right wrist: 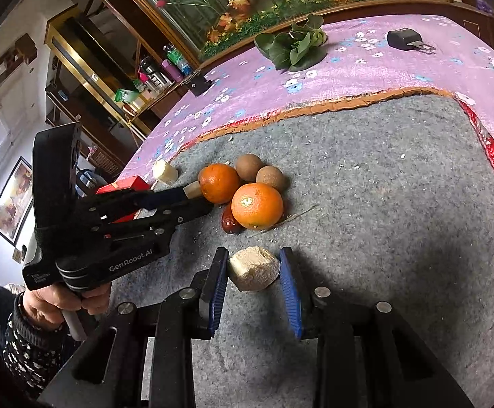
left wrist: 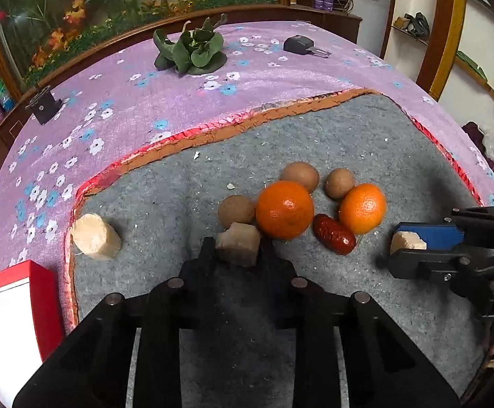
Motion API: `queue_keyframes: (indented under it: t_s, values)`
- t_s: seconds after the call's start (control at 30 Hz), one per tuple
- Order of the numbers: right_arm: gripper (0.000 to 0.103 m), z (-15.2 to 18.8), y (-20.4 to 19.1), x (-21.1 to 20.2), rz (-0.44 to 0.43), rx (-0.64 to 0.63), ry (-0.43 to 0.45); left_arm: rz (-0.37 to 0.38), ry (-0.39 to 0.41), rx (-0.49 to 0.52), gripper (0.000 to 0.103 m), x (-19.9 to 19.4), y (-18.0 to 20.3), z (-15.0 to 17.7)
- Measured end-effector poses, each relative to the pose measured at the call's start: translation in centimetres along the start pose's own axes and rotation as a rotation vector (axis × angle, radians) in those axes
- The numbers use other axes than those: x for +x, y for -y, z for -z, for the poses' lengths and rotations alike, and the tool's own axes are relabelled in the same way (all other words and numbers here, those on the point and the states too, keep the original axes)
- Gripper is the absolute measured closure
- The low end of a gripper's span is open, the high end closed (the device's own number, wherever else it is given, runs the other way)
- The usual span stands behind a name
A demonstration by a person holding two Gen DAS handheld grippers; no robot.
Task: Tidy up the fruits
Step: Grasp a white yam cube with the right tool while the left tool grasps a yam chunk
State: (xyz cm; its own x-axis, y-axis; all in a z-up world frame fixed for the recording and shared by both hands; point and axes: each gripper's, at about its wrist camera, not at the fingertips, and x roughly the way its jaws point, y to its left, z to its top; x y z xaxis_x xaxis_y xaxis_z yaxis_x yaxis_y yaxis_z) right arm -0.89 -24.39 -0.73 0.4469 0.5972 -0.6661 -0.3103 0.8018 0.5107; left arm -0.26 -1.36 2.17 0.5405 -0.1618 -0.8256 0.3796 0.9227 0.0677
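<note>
Left gripper [left wrist: 237, 250] clamped on a tan chunk [left wrist: 238, 243], just in front and left of the big orange [left wrist: 285, 209]. Right gripper [right wrist: 254, 267] likewise closed, blue pads [right wrist: 220, 273] pressed on both sides of a pale chunk [right wrist: 252, 270], well to the right of that orange. A third chunk [left wrist: 95, 236] loose, far left of it.

Best to lift both straight up, keeping the squeeze gentle on what is probably soft, crumbly flesh. Keep the left fingers off the brown round fruit [left wrist: 236, 210] beside the orange, or the cluster likely rolls.

Hard to tell whether either chunk sits on the gray mat [left wrist: 366, 142] or just above it. Left pads hidden behind the chunk. No bowl or sorting spot anywhere in view. Red box [left wrist: 26, 309], far left of the orange, cut off at the edge.
</note>
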Motion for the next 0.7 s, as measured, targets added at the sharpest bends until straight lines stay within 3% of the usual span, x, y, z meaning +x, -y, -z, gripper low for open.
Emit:
queue_keyframes:
  t_s: [0.33,0.53,0.7]
  values:
    - [0.072,-0.1,-0.4,0.2,0.014,-0.023,0.01,0.034,0.05,-0.068,0.081,-1.8,-0.5,1.3]
    - [0.072,0.0,-1.6,-0.4,-0.018,-0.057,0.045,-0.001,0.113,-0.115,0.081,-5.6,-1.3,3.5]
    - [0.072,0.3,-4.1,-0.3,-0.073,-0.088,0.049,-0.083,0.164,-0.169,0.081,-9.9,-2.9,6.3]
